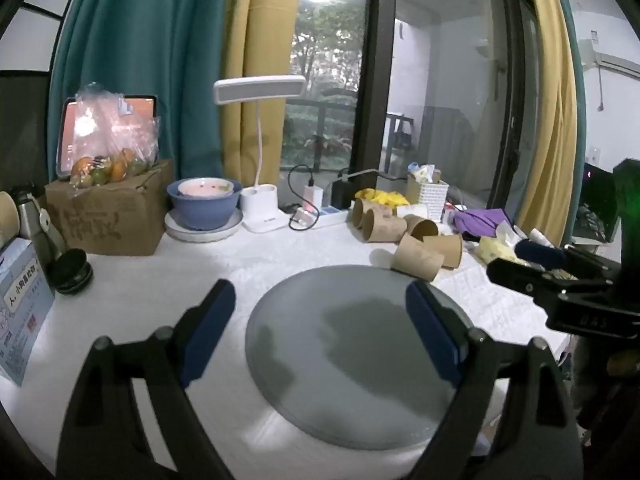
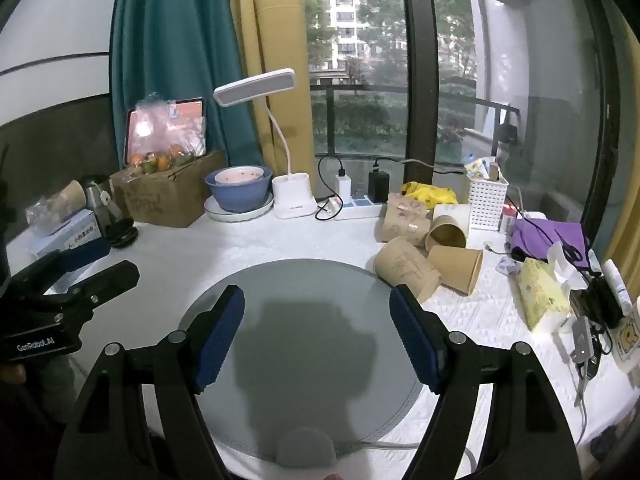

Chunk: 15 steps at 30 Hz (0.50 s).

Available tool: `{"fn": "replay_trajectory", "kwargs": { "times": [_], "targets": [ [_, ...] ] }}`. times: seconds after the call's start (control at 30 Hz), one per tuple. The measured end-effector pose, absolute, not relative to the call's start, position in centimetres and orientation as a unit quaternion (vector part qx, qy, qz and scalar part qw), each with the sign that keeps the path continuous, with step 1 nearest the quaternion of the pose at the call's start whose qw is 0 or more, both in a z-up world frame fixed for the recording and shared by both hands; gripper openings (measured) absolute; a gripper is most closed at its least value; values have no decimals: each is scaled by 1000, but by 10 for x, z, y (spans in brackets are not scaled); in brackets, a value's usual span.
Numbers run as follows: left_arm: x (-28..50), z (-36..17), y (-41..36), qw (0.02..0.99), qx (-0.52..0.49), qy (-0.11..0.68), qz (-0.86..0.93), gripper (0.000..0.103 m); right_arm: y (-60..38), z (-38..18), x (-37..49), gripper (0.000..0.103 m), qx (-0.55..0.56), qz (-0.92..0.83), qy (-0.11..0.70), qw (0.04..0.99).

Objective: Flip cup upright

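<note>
Several brown paper cups lie tipped on their sides in a pile at the far right of the white table, past a round grey mat (image 2: pixel 304 332). The nearest cup (image 2: pixel 406 270) rests at the mat's far right rim; it also shows in the left wrist view (image 1: pixel 416 261). My right gripper (image 2: pixel 316 340) is open and empty above the mat. My left gripper (image 1: pixel 320 328) is open and empty over the mat (image 1: pixel 352 360) too. The left gripper also shows at the left edge of the right wrist view (image 2: pixel 92 268). The right gripper shows at the right edge of the left wrist view (image 1: pixel 524 260).
At the back stand a cardboard box (image 2: pixel 168 194) with bagged fruit, a blue bowl on a plate (image 2: pixel 238 192), a white desk lamp (image 2: pixel 292 196), a power strip (image 2: pixel 356 208) and a white basket (image 2: pixel 486 198). A tissue pack (image 2: pixel 542 296), purple cloth and cables crowd the right edge.
</note>
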State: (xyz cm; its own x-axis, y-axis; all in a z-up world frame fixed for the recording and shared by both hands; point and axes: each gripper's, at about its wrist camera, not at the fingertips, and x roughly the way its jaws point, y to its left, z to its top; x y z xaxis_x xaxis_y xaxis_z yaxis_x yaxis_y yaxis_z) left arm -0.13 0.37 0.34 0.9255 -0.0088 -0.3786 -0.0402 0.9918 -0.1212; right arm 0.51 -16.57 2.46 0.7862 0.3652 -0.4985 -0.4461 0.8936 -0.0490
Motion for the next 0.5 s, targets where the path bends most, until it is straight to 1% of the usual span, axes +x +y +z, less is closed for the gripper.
{"fn": "replay_trajectory", "kwargs": {
  "times": [0.5],
  "targets": [
    [-7, 10, 1, 980, -62, 187, 4, 88, -166, 25, 2, 78, -80, 215, 242, 943]
  ]
}}
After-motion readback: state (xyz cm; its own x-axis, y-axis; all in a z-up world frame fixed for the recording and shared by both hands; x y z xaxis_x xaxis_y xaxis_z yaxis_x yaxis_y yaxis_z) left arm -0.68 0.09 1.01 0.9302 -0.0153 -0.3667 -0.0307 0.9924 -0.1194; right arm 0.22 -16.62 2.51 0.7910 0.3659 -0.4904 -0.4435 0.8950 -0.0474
